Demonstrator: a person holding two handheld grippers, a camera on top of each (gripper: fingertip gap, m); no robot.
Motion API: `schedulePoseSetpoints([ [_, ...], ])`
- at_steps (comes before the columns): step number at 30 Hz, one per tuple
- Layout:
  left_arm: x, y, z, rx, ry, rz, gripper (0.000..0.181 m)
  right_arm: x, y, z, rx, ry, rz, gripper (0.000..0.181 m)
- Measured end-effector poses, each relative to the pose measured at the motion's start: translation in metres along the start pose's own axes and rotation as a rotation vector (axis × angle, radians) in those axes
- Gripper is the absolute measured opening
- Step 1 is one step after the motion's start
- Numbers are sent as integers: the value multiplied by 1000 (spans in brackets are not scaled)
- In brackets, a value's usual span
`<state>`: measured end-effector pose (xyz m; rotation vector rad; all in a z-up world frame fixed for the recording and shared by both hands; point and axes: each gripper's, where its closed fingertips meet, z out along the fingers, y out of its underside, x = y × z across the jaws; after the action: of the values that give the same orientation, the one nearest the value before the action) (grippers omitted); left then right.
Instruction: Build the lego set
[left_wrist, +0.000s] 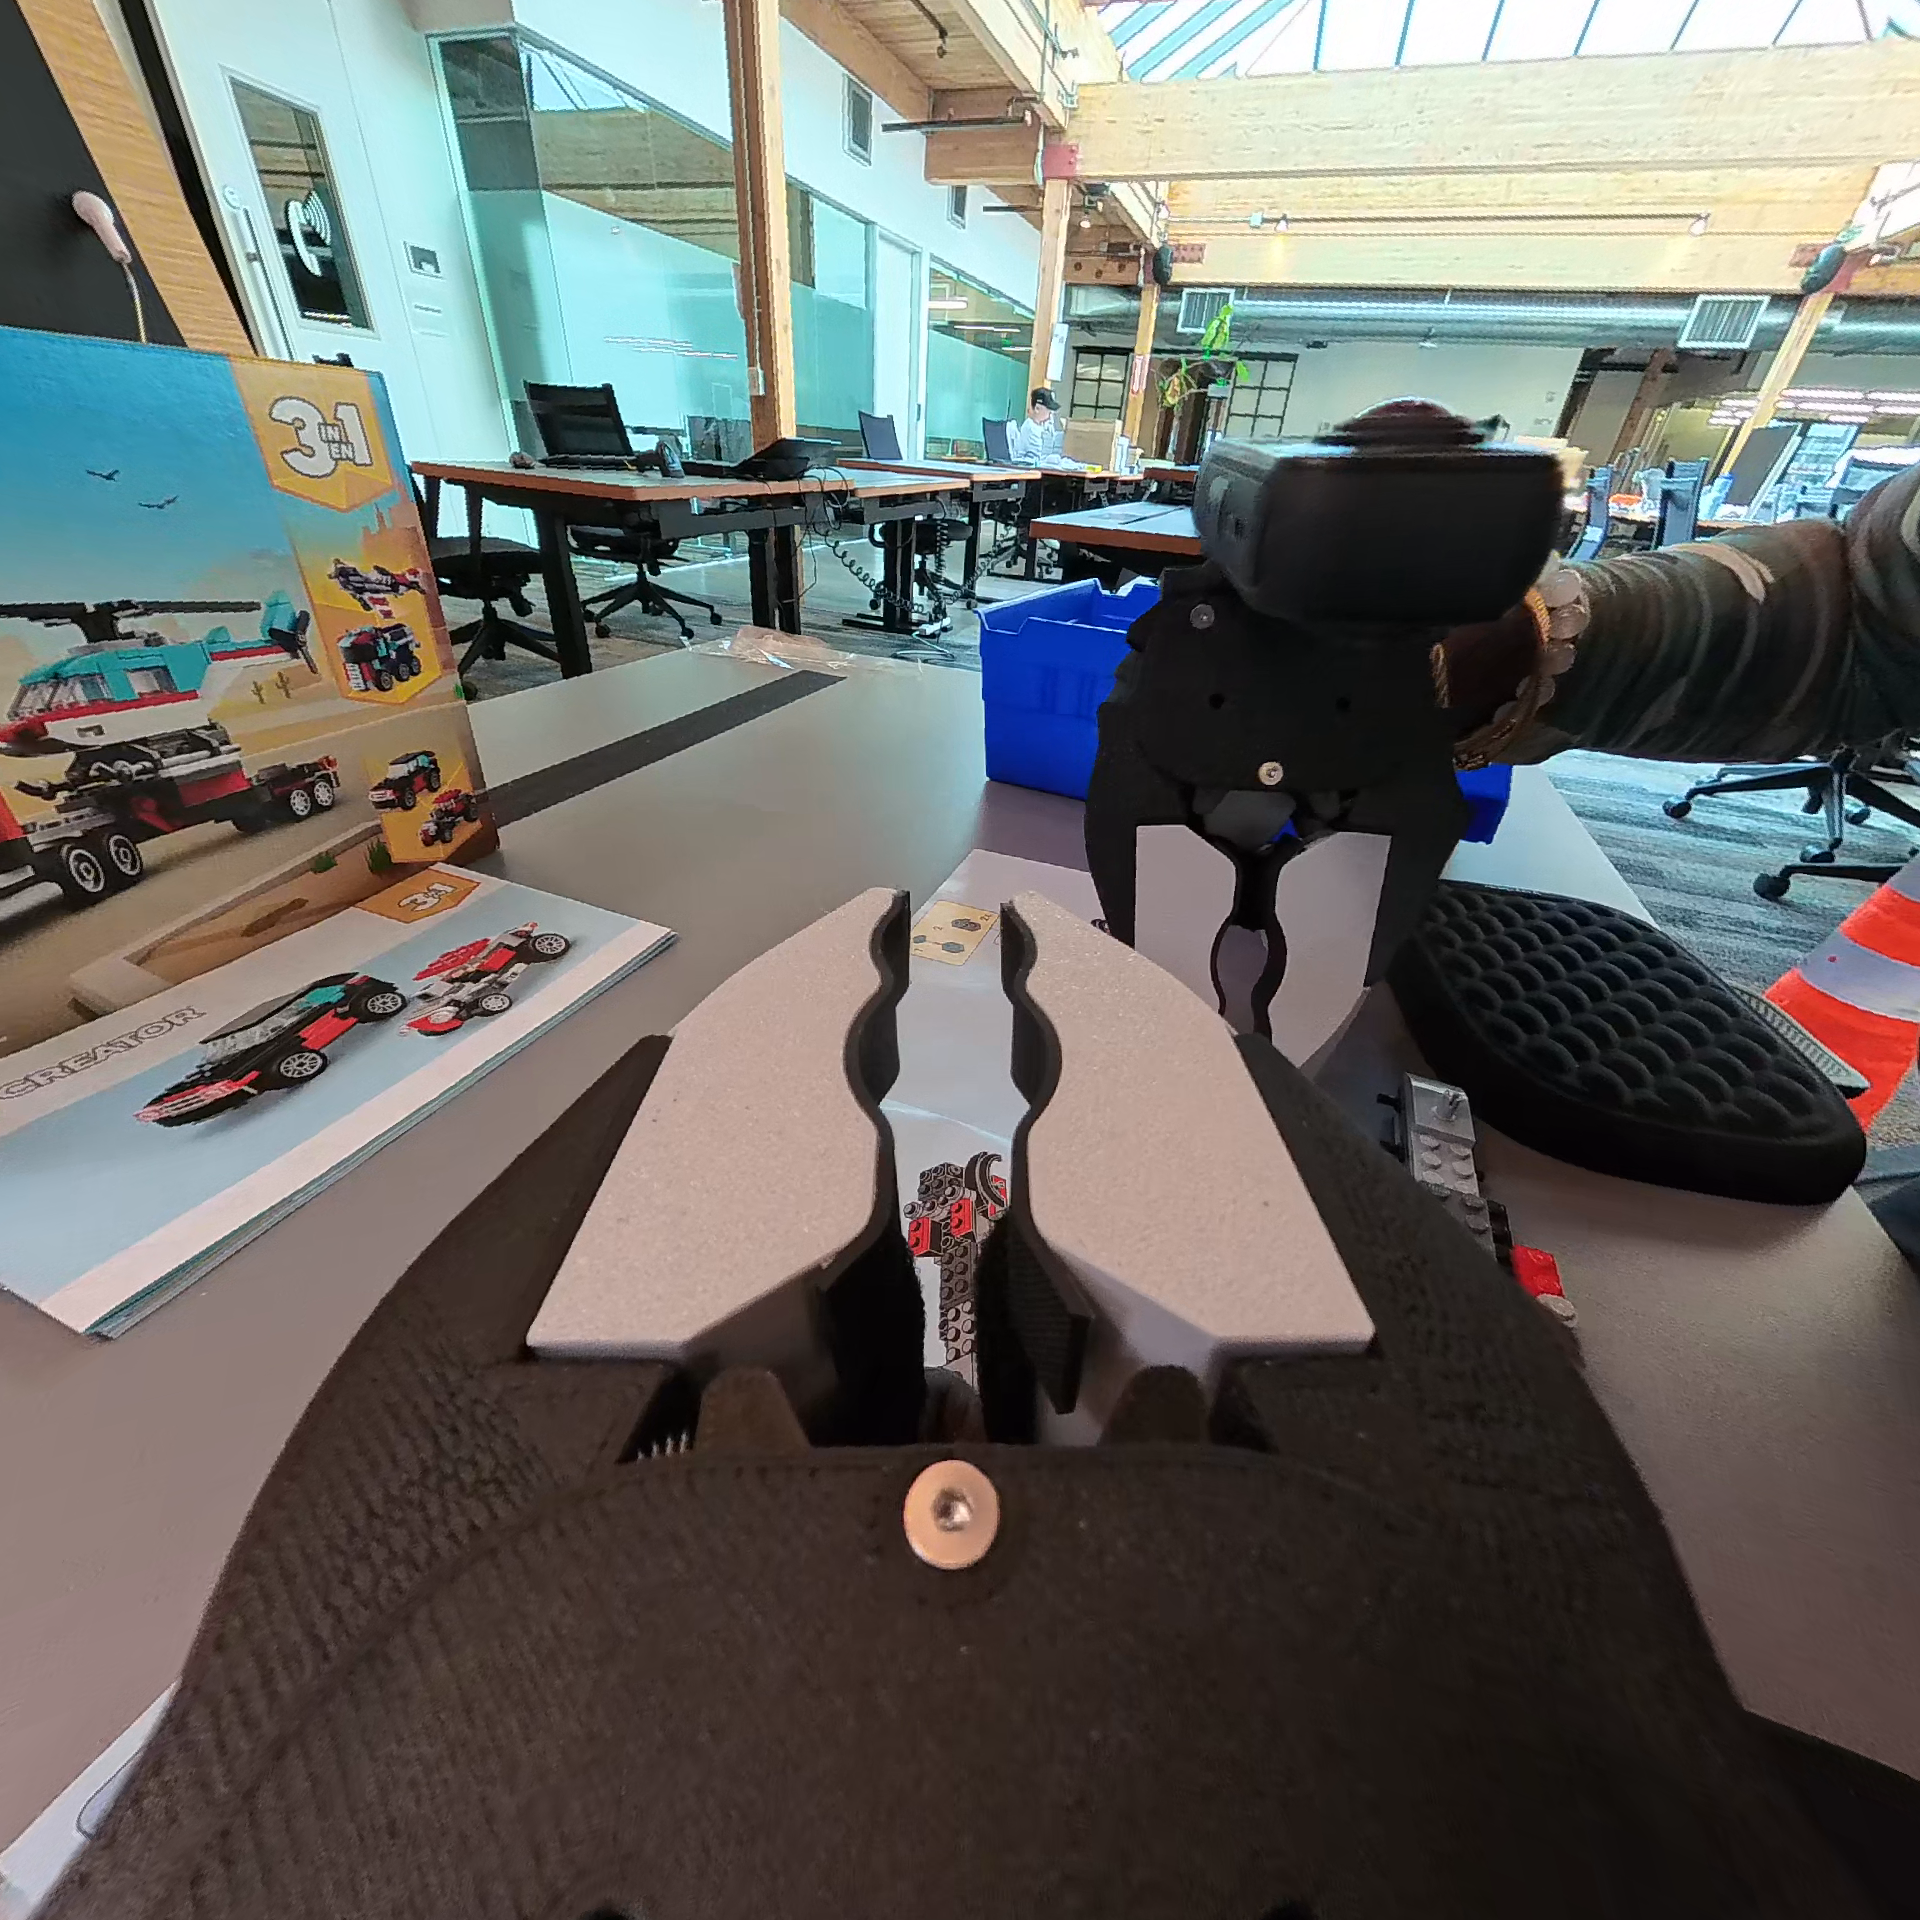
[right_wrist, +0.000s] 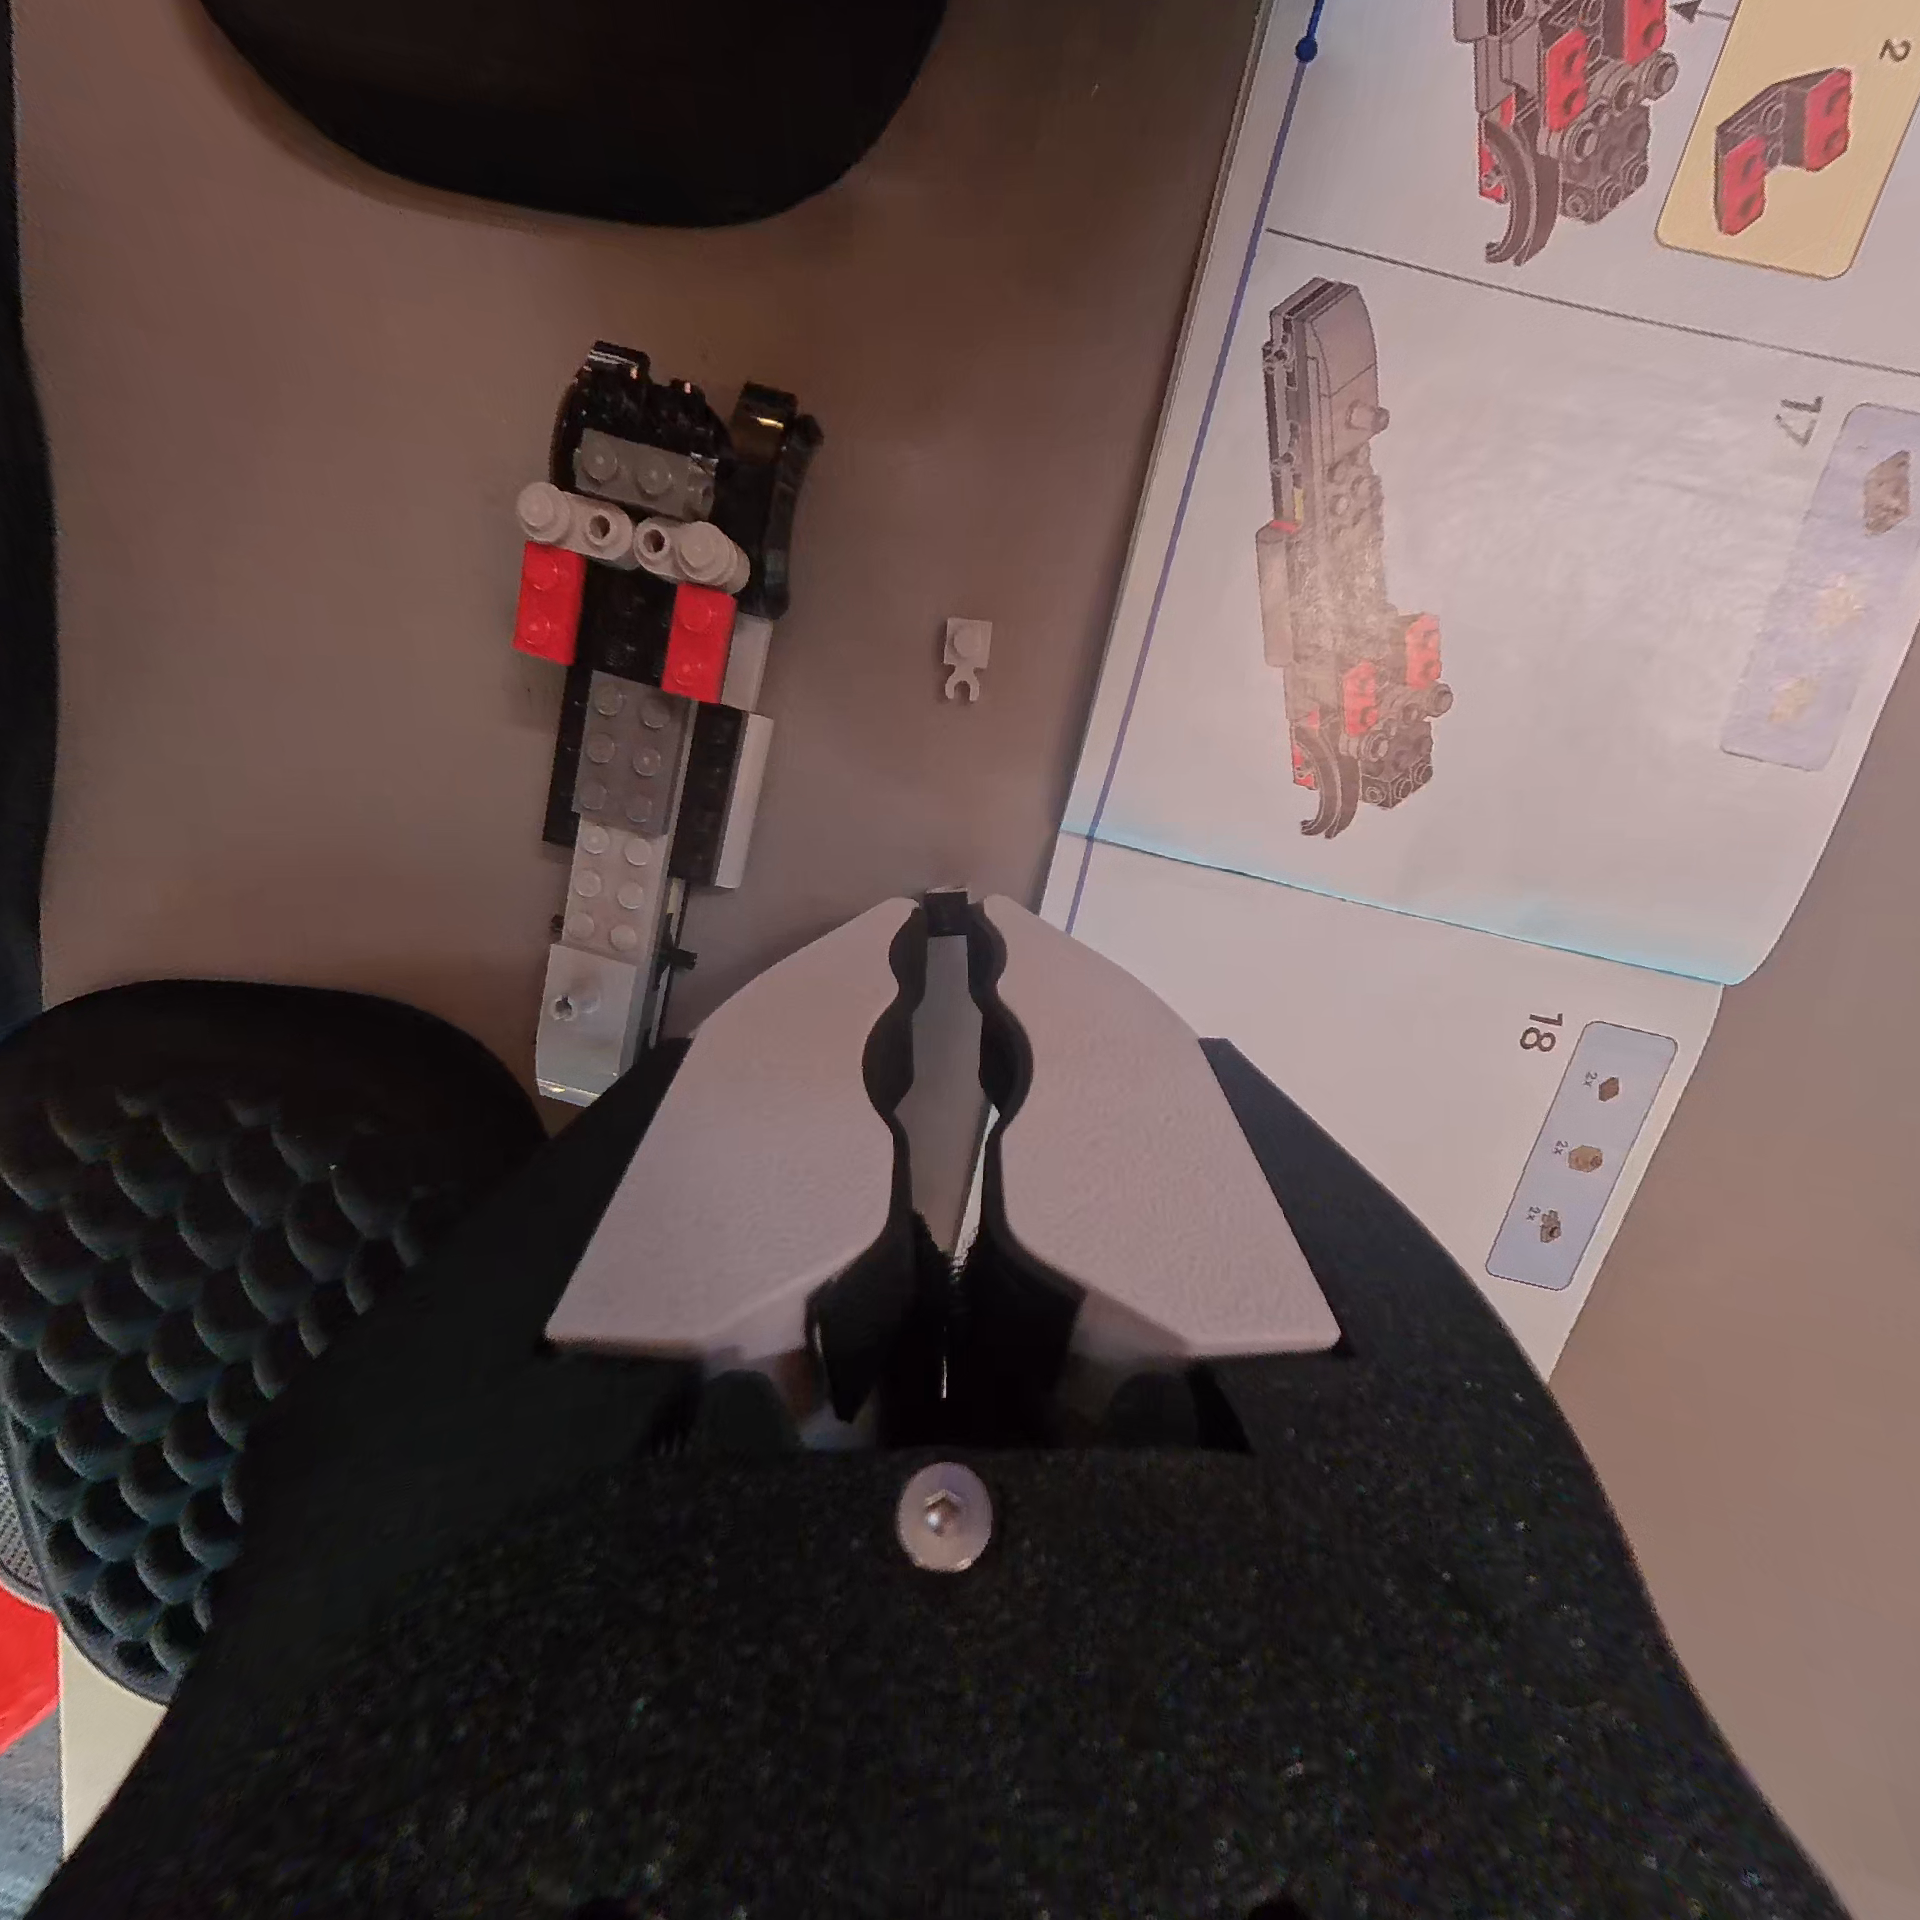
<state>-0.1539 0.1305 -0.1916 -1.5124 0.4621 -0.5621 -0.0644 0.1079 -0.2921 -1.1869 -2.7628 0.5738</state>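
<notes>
A partly built lego model (right_wrist: 644, 707), black and grey with two red bricks, lies on the grey table (right_wrist: 312, 416). It also shows in the left wrist view (left_wrist: 1449, 1153). A small loose grey clip piece (right_wrist: 966, 657) lies to its right. My right gripper (right_wrist: 948, 906) is shut on a small black lego piece (right_wrist: 948, 902) at its tips, just above the table below the clip piece. It also shows in the left wrist view (left_wrist: 1247, 987). My left gripper (left_wrist: 954, 914) is open a little and empty, over the open instruction booklet (right_wrist: 1455, 623).
The lego box (left_wrist: 208, 644) stands at the left with a second booklet (left_wrist: 312, 1060) lying in front of it. A blue bin (left_wrist: 1049, 696) stands at the back. Black mesh pads (left_wrist: 1621, 1049) lie to the right and beside the model (right_wrist: 208, 1247). About 15 cm separates my left fingertips from my right.
</notes>
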Motion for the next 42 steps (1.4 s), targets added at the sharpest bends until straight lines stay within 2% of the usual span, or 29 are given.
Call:
schedulePoseSetpoints([
  [9,1,0,0,1,2,0,17,0,1,1,12,-27,-10,7],
  [17,0,0,1,0,3,-4,17,-4,-1,4,-130,5,-12,7],
  [25,0,-3,-1,14,2,-4,17,-4,0,5,-194,65,-7,8],
  [36,4,4,2,-40,3,36,17,-3,-3,4,-89,86,42,8],
  [42,3,4,2,-40,-3,43,17,-3,-6,1,-30,118,65,19],
])
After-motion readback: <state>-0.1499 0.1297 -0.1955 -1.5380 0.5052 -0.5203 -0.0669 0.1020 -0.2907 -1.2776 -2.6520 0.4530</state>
